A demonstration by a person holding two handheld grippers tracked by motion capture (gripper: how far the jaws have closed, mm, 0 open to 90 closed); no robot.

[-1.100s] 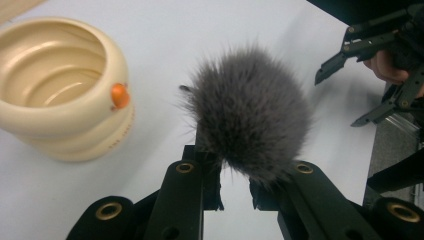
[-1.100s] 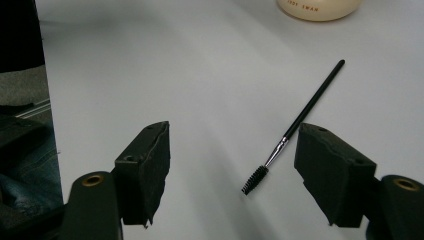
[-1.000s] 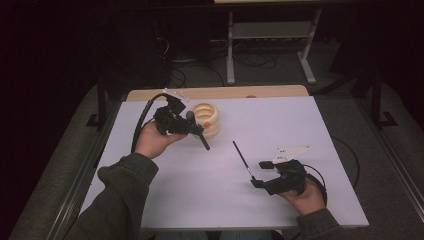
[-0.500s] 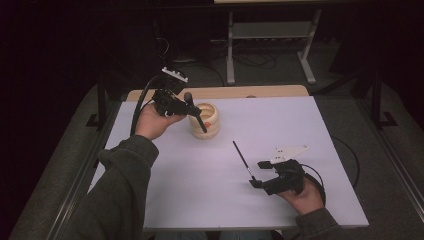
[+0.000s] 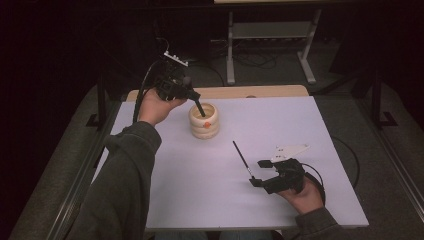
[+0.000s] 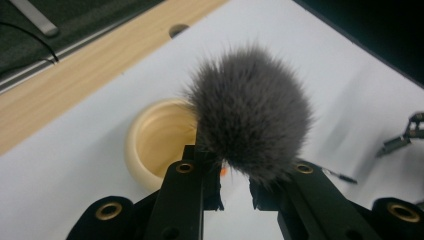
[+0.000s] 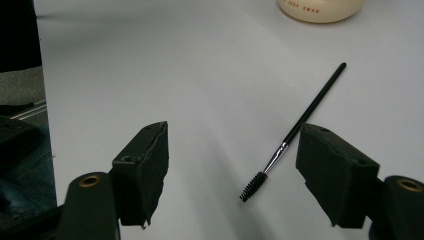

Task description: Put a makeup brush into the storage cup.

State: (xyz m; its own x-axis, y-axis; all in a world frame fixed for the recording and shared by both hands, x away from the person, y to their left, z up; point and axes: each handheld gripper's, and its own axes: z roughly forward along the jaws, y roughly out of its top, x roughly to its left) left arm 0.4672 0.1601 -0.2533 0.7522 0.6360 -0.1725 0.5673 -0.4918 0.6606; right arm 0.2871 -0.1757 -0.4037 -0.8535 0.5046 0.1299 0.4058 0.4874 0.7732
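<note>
Left gripper (image 5: 192,97) is up over the cream pot (image 5: 204,120), clenched on a fluffy brush (image 6: 250,112): in the left gripper view the grey bristle head bulges out just above the jaw tips, with the handle pinched between them, and the pot's open mouth sits right below and a touch to the left of the jaws. From the high view the dark handle (image 5: 199,107) slants down from the gripper into the pot's mouth, the hand (image 5: 155,106) just left of the pot's rim. Over on the other side, the right gripper (image 5: 260,172) rests low on the white worktop (image 5: 300,125), jaws spread wide and gripping nothing. The spoolie brush (image 7: 292,132) lies flat on the worktop between those open jaws and just ahead of them, nearer the right-hand jaw in the right gripper view, touching neither; its bristle end points back toward the gripper and its thin black handle runs away toward the pot, which stands well beyond the handle's far tip.
</note>
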